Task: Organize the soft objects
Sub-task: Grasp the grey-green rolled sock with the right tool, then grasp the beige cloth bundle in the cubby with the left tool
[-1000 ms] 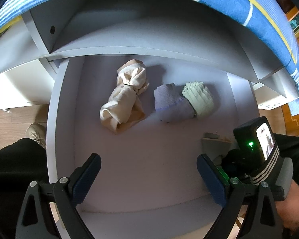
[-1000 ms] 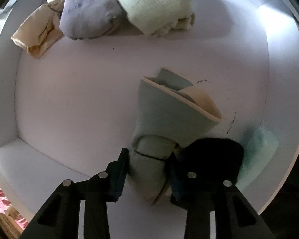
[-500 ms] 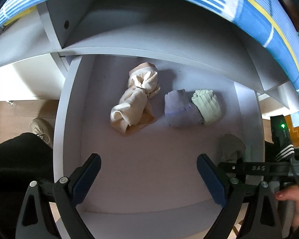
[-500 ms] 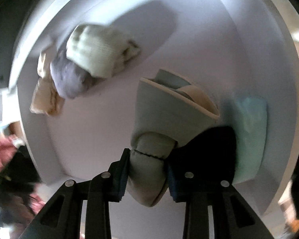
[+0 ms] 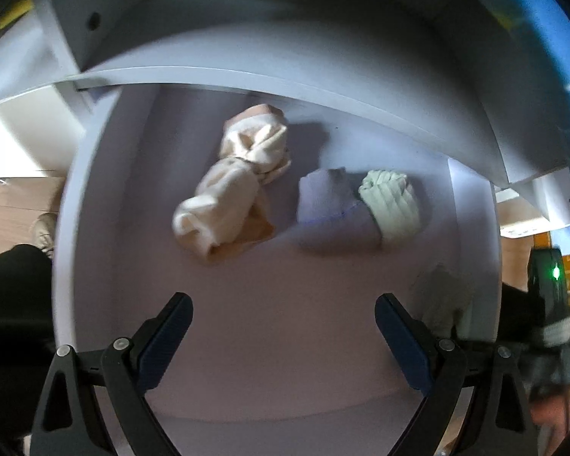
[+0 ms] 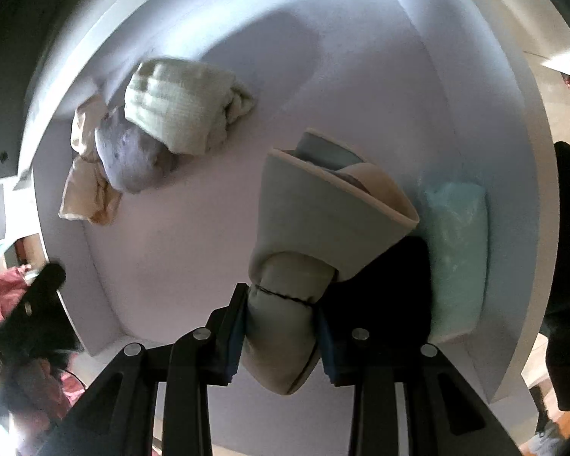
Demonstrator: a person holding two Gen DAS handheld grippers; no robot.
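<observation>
My right gripper (image 6: 281, 326) is shut on a grey-green rolled sock bundle (image 6: 315, 235) and holds it over the right part of a white drawer (image 6: 163, 266). The same bundle (image 5: 442, 296) shows blurred at the right wall in the left wrist view. Further back in the drawer lie a cream knotted cloth (image 5: 231, 190), a lavender roll (image 5: 330, 205) and a pale green ribbed roll (image 5: 393, 199), the last two touching. My left gripper (image 5: 283, 338) hangs open over the drawer's front, nothing between its fingers.
A light blue folded piece (image 6: 458, 258) lies against the drawer's right wall beside a black item (image 6: 391, 285). A white shelf edge (image 5: 285, 83) overhangs the drawer's back. A person's dark-clad leg (image 5: 11, 304) and shoe (image 5: 43, 228) stand at the left.
The right gripper rolled and shifted with the grey-green bundle still pinched, so the drawer now looks tilted. The left gripper drew a little closer to the rolls.
</observation>
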